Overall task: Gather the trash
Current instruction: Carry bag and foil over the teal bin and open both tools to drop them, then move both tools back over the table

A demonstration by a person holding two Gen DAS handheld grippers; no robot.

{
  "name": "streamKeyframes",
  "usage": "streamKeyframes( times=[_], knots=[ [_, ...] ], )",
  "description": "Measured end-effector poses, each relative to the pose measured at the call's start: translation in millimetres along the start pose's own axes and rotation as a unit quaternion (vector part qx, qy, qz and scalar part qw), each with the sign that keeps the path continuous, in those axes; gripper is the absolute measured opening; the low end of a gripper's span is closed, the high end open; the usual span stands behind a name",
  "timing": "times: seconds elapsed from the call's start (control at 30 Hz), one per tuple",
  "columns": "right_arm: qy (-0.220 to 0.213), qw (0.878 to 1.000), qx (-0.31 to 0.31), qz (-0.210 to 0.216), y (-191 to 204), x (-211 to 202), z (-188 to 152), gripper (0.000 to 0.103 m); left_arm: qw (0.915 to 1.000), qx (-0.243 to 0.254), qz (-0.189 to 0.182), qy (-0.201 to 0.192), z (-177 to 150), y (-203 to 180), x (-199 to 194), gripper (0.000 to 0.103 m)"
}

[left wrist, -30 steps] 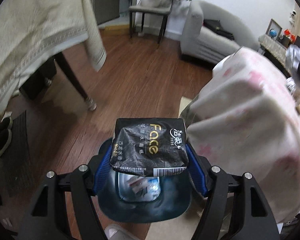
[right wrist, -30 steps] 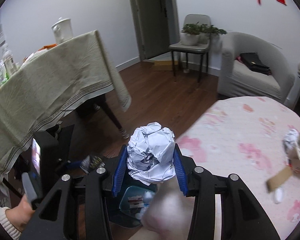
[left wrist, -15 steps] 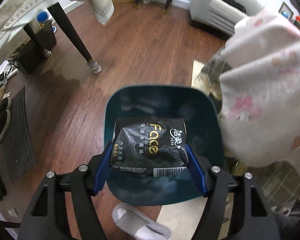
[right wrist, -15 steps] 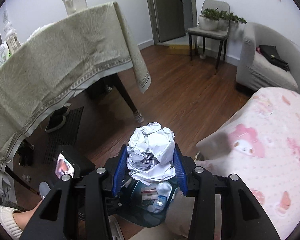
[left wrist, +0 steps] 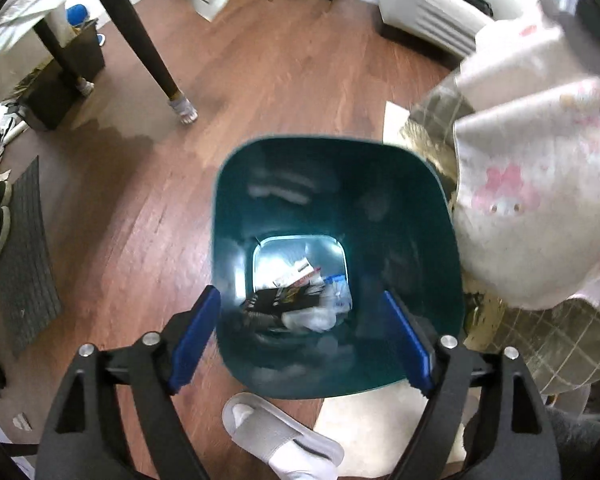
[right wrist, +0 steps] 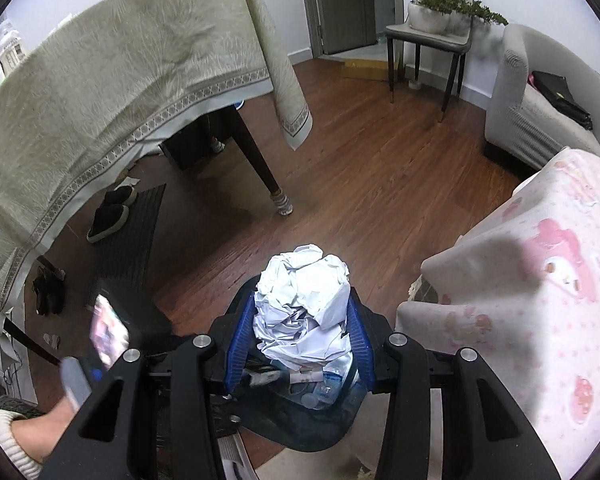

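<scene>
Black packet, apparently binned, below left gripper

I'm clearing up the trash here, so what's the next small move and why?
Probably open the right gripper to drop the crumpled paper ball. It hangs over the teal bin, and the left gripper, its jaws just opened, is already empty above it.
</scene>
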State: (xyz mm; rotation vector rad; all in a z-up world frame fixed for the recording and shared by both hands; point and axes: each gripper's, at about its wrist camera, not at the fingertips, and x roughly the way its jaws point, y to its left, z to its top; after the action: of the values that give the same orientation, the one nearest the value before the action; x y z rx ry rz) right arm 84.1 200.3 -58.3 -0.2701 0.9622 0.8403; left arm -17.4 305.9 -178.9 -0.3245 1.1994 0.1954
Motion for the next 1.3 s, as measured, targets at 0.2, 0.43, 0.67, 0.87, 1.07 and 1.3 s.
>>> streamKeyframes(
  times=[0.2, 0.43, 0.67, 0.87, 1.07, 1.3],
  knots=[
    [0.022, 1.0, 0.002, -0.007, 0.7, 20.6, -6.3, 0.045, 0.9981, -0.012, 0.004, -0.061, 8.2, 10.9, -43.4, 0.077],
    [0.057, 0.998, -0.003, -0.014, 6.9, 52.4, -18.9, 0.045, 0.9918, -0.037, 0.006, -0.122, 14.4, 24.6, -94.2, 0.066],
    [0.092, 0.995, -0.02, -0.012, 21.9, 79.3, -37.5, 0.046, 0.9814, -0.06, -0.018, -0.182, 24.8, 27.3, -144.8, 0.055],
    [0.119, 0.993, -0.023, -0.016, 24.6, 101.0, -55.9, 0.047, 0.9745, -0.043, -0.021, -0.219, 30.0, 9.8, -175.8, 0.044],
    [0.149, 0.988, -0.024, -0.021, 20.8, 123.5, -77.2, 0.047, 0.9702, -0.034, -0.033, -0.238, 33.3, -8.2, -199.1, 0.039],
    [0.171, 0.984, -0.034, -0.037, 7.2, 141.2, -103.5, 0.065, 0.9616, -0.027, -0.043, -0.27, 38.6, -28.2, -225.3, 0.039]
  ],
)
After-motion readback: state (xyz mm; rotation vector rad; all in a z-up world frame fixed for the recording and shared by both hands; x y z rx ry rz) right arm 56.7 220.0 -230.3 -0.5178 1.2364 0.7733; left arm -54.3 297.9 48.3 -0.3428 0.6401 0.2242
